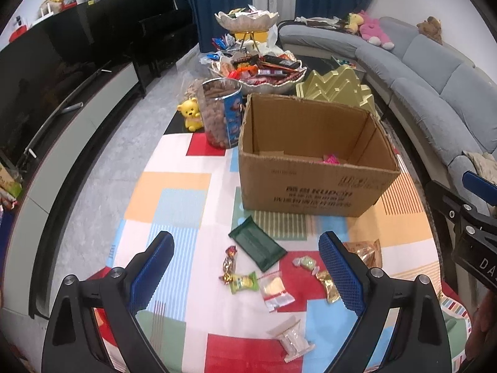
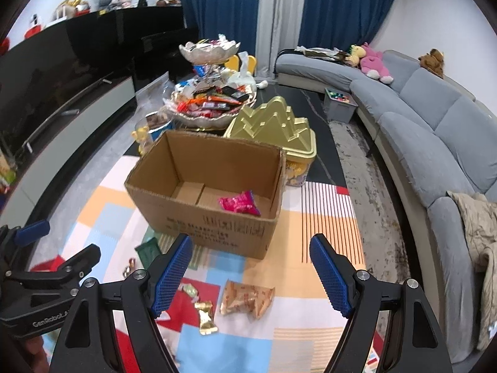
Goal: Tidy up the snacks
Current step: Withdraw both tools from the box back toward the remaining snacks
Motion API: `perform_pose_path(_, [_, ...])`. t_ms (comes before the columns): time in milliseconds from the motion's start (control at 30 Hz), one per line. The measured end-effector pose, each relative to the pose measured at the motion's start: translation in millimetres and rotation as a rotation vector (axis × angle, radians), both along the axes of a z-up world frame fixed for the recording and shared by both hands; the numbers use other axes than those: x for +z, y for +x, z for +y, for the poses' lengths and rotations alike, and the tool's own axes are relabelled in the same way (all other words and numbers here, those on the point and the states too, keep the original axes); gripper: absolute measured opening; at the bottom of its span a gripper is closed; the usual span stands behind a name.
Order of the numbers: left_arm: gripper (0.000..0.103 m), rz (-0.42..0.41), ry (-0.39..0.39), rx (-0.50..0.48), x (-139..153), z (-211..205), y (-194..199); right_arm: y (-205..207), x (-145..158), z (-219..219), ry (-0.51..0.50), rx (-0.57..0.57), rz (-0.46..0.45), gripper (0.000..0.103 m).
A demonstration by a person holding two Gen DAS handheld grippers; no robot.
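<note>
An open cardboard box (image 1: pixel 313 183) stands on the patterned tablecloth (image 1: pixel 174 186); it also shows in the right wrist view (image 2: pixel 198 217), with a pink snack pack (image 2: pixel 240 203) inside. Loose snacks lie in front of it: a dark green pack (image 1: pixel 257 244), a yellow-green pack (image 1: pixel 243 282), a clear packet with a yellow wafer (image 1: pixel 275 287), a gold candy (image 2: pixel 206 314) and a tan bag (image 2: pixel 245 297). My left gripper (image 1: pixel 245 273) is open and empty above the snacks. My right gripper (image 2: pixel 250 275) is open and empty above the tan bag.
A jar of brown snacks (image 1: pixel 222 113) and a yellow bear figure (image 1: pixel 192 113) stand behind the box on the left. A gold mountain-shaped tin (image 2: pixel 275 130) and a tiered bowl full of snacks (image 2: pixel 211 105) stand behind it. A grey sofa (image 2: pixel 435 143) curves along the right.
</note>
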State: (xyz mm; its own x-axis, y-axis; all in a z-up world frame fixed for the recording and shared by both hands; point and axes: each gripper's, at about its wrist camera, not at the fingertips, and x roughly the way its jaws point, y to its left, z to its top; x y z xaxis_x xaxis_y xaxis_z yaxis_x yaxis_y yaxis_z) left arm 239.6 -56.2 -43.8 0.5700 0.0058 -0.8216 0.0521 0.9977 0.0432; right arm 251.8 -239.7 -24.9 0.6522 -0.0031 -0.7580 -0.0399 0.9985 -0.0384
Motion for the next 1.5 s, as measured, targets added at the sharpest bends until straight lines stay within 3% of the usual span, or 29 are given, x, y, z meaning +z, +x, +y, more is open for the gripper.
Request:
perform_pose_path(900, [0.095,0.123,-0.038,0.129,-51,6,-49,-38,-38,17,-0.003,0.119,0.066,0.078])
perform_pose_path(1500, [0.095,0.225,-0.072,0.183,-96,3,-67,-42,-84,28,-0.001,0.221,0.168,0.078])
